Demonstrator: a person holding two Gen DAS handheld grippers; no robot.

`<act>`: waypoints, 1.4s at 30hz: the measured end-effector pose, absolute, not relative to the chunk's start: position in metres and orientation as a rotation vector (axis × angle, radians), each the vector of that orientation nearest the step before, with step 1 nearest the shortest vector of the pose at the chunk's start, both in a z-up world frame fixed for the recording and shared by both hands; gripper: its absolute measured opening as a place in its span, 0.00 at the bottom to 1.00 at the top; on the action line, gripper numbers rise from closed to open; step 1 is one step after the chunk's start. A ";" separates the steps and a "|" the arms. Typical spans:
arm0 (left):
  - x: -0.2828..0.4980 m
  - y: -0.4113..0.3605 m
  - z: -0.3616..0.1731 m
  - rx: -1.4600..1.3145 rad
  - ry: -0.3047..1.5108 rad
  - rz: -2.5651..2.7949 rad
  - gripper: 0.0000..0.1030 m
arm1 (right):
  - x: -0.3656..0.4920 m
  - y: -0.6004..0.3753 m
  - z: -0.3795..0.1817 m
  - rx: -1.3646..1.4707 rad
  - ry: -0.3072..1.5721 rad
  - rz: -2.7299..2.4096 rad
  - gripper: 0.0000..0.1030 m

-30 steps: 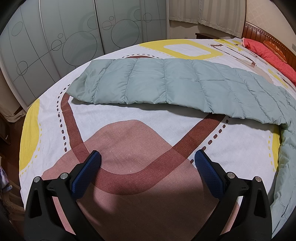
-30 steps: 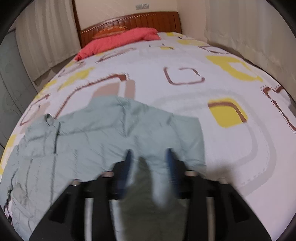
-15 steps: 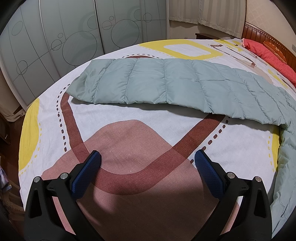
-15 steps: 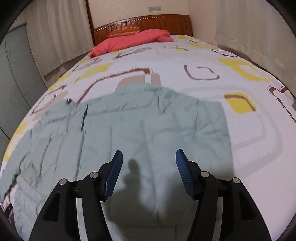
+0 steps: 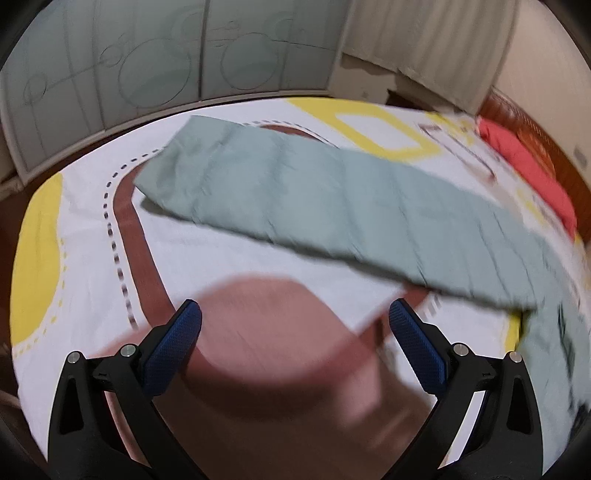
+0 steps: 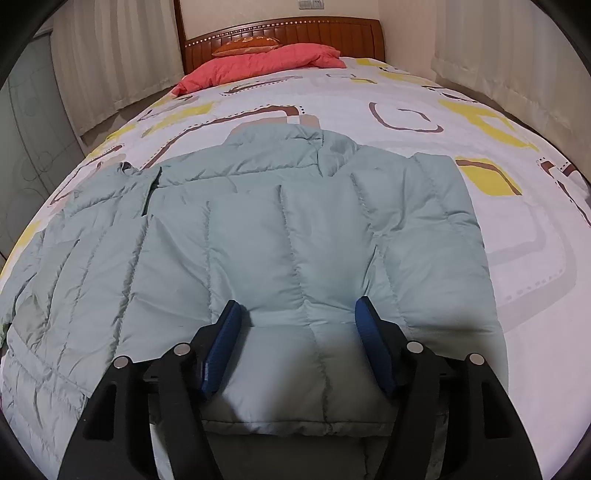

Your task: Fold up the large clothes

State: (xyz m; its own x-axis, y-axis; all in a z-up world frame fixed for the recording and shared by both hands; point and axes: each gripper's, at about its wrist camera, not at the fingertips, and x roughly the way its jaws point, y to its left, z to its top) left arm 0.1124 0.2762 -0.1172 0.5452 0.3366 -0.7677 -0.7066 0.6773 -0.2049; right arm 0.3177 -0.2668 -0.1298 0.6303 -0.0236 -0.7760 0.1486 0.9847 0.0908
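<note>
A pale green puffer jacket (image 6: 280, 229) lies spread on the patterned bedsheet (image 6: 424, 92), collar toward the headboard. My right gripper (image 6: 295, 314) hovers low over the jacket's near hem. Its jaws are opening, the padded fabric bulges between the blue pads (image 6: 225, 332), and they do not press on it. In the left wrist view one long sleeve of the jacket (image 5: 332, 199) stretches across the bed. My left gripper (image 5: 295, 317) stands open over bare sheet (image 5: 92, 258), short of that sleeve, with nothing between its fingers.
A red quilt (image 6: 258, 62) and an orange pillow (image 6: 247, 42) lie against the wooden headboard (image 6: 332, 29). Frosted wardrobe doors (image 5: 166, 66) stand past the bed's far edge in the left wrist view. Curtains (image 6: 498, 55) hang beside the bed.
The right gripper has sunk closer to the jacket and its jaws have spread wider. The left view has swung and rolled, so the sleeve now slants across it, blurred.
</note>
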 end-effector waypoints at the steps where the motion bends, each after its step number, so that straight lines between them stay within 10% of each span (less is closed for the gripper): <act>1: 0.111 0.291 -0.118 -0.589 0.737 0.652 0.98 | 0.318 -0.266 -0.129 0.150 0.883 -0.099 0.63; 8: 0.103 0.352 -0.120 -0.790 0.557 0.662 0.97 | 0.317 -0.266 -0.131 0.146 0.876 -0.104 0.64; 15: 0.104 0.369 -0.116 -0.810 0.513 0.692 0.30 | 0.316 -0.265 -0.132 0.141 0.870 -0.109 0.64; 19: 0.114 0.373 -0.111 -0.779 0.516 0.680 0.09 | 0.315 -0.265 -0.133 0.144 0.867 -0.110 0.64; 42: 0.250 0.069 -0.038 -0.216 0.577 0.067 0.04 | 0.313 -0.267 -0.132 0.174 0.854 -0.102 0.64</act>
